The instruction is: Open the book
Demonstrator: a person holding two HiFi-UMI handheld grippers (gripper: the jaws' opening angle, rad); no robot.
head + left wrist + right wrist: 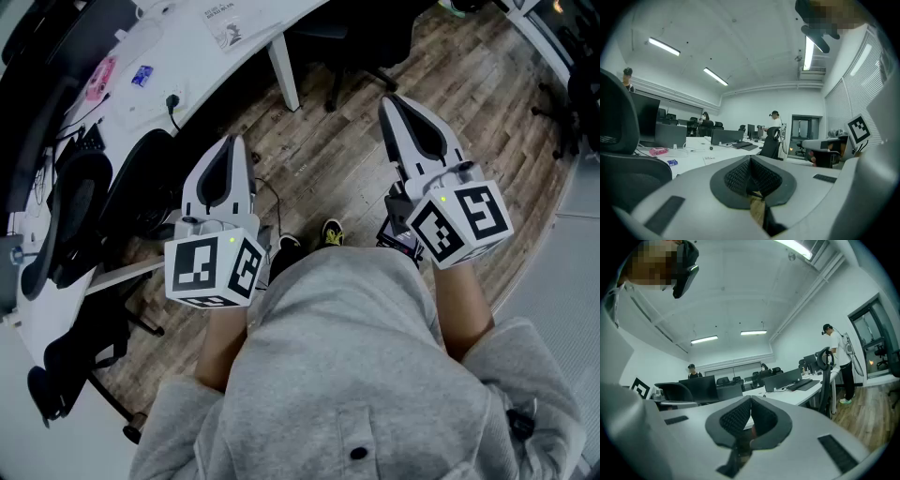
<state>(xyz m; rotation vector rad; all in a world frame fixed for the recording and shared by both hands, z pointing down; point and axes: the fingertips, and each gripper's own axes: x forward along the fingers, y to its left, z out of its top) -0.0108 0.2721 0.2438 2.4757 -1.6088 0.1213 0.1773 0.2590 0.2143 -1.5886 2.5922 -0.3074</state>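
Grey jaw shells are filling the bottom of both gripper views, closest to the lenses. On the left gripper [750,161] the black ribbed pads are pressing together at the tip with nothing between them. The right gripper [751,400] is likewise pinching its pads together on nothing.

From the head view, the person is holding the two side by side and well apart, jaws pointing away from the body over the wooden floor [469,94]. Each one is carrying its marker cube at the hand end, the left cube [214,267] and the right cube [461,220], with bare forearms running back into a grey sweatshirt [356,375]. A black and yellow shoe [331,232] is showing between the grippers.

Further out, a white desk [197,56] is curving along the upper left, bearing papers, a cable and a pink object [101,77]. A black office chair [70,216] is standing beside it. Across the room, in the left gripper view, a person in a white top [775,123] is standing among desks with dark monitors.

No view is showing the book, so I cannot tell where it is lying.
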